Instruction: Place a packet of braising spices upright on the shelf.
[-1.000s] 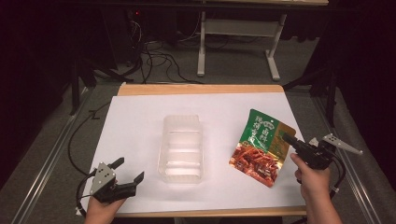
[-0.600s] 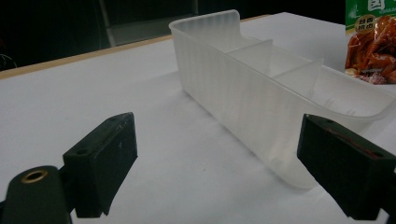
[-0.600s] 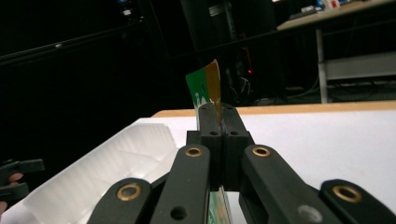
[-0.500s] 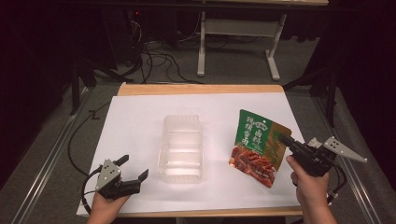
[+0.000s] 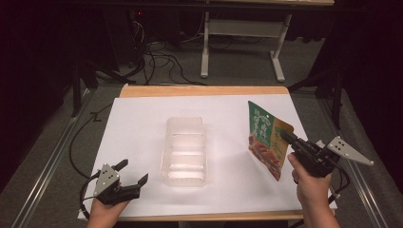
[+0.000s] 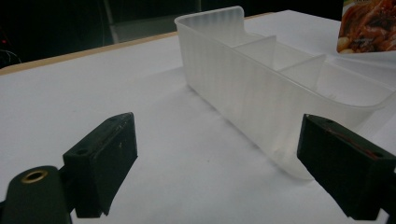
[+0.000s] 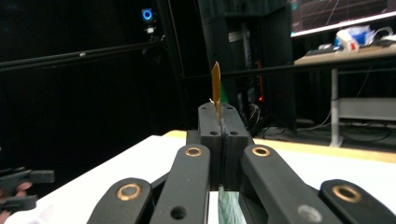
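The right gripper is clamped on the edge of the snack pouch, jaws pressed flat together with the pouch's thin edge standing up between them; the pouch is lifted and tilted above the white table cover, right of the clear divided tray; so the pick-up looks done, while carrying it over and setting it into a compartment appears to remain; the left gripper rests low at the table's near left corner, jaws spread wide and empty, pointing at the tray's near end; nothing lies between pouch and tray; cables and a desk frame stand well behind the table.
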